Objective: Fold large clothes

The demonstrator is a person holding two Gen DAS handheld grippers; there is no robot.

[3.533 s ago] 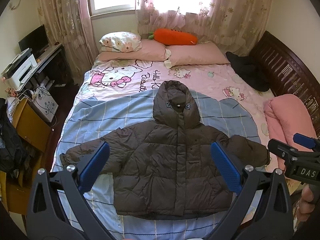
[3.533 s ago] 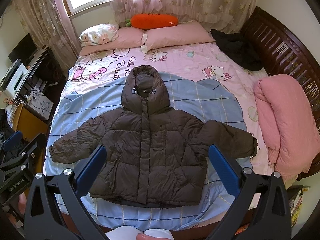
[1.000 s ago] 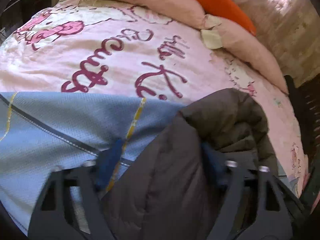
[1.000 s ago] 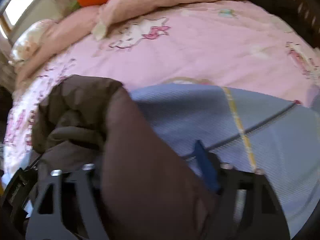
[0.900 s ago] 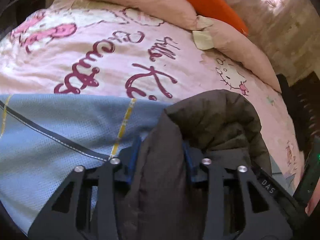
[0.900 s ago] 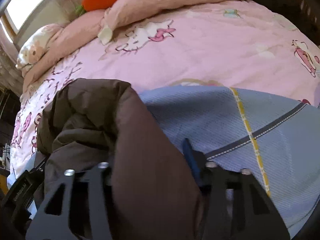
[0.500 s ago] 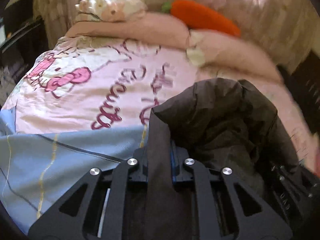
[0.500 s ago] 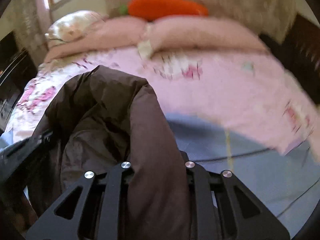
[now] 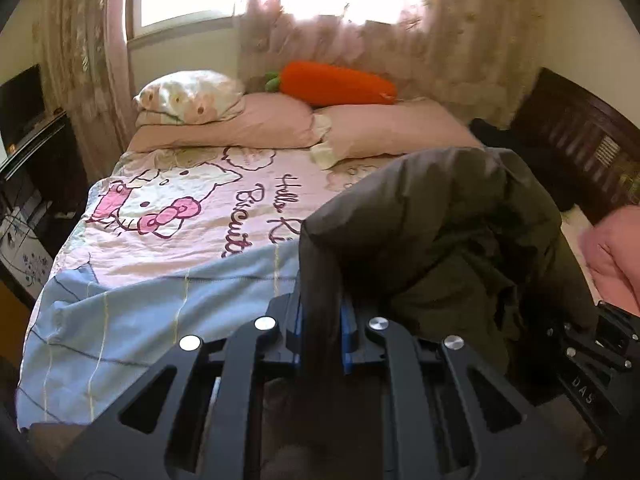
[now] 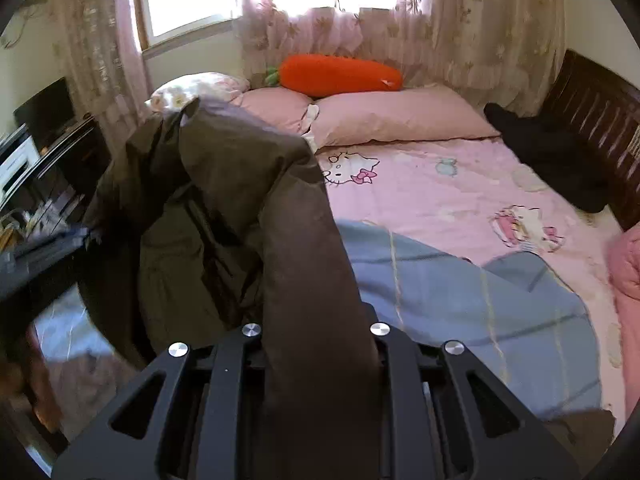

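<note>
A dark brown puffer jacket with a hood (image 9: 440,216) is lifted off the bed. My left gripper (image 9: 320,320) is shut on the left edge of the hood, blue pads pressed on the fabric. My right gripper (image 10: 320,336) is shut on the right edge of the same jacket (image 10: 224,184), its pads hidden by the cloth. The hood hangs slack between the two grippers. The right gripper's body shows at the lower right of the left wrist view (image 9: 588,364). The jacket's body and sleeves are out of sight below.
The bed has a pink Hello Kitty sheet (image 9: 180,200) and a light blue blanket (image 10: 480,300). Pink pillows (image 10: 400,120) and an orange carrot plush (image 10: 340,74) lie at the head. A black garment (image 10: 560,152) and pink quilt (image 10: 628,264) lie right; a desk (image 9: 28,152) stands left.
Both grippers closed on the hood's edges and have lifted it up and back from the bed. The view has risen from close to the blanket to a look across the bed.
</note>
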